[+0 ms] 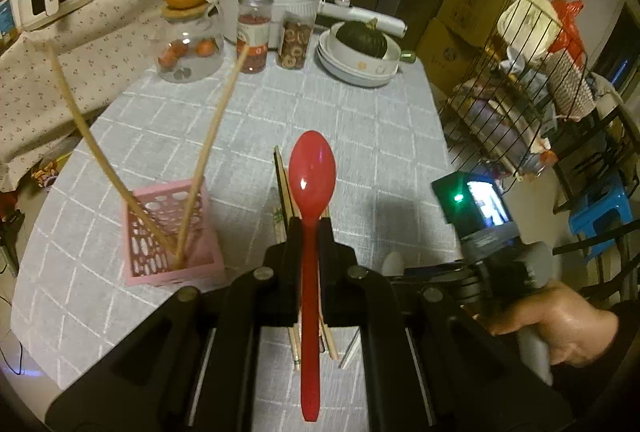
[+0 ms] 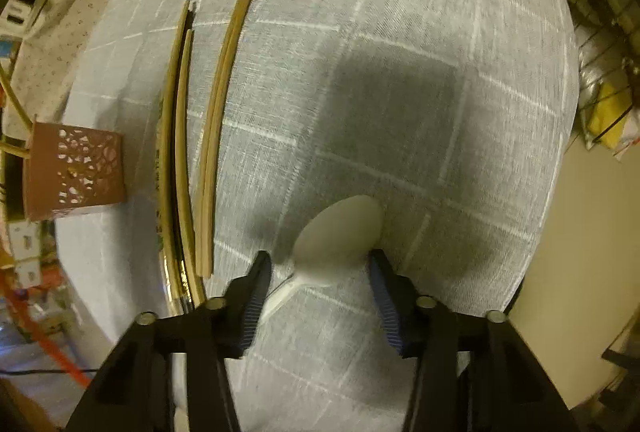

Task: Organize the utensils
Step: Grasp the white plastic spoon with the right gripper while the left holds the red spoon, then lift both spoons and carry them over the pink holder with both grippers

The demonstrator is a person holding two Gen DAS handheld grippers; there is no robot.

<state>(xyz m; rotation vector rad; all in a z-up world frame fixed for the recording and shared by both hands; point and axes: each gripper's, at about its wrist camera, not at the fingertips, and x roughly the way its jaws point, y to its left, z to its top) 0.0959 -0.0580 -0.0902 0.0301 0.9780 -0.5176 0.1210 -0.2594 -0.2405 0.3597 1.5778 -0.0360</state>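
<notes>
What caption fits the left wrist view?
Left tongs grip a red spoon beside the pink holder.

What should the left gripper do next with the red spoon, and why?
Probably carry it left to the pink holder. The left gripper is shut on the red spoon, and the holder already has two chopsticks standing in it.

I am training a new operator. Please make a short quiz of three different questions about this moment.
1. True or false: the left gripper is shut on the red spoon.
2. How many chopsticks stand in the pink holder? A one, B two, C four.
3. Which utensil lies between the open fingers of the right gripper?

Key: 1 true. 2 B. 3 the white spoon, on the tablecloth.
</notes>
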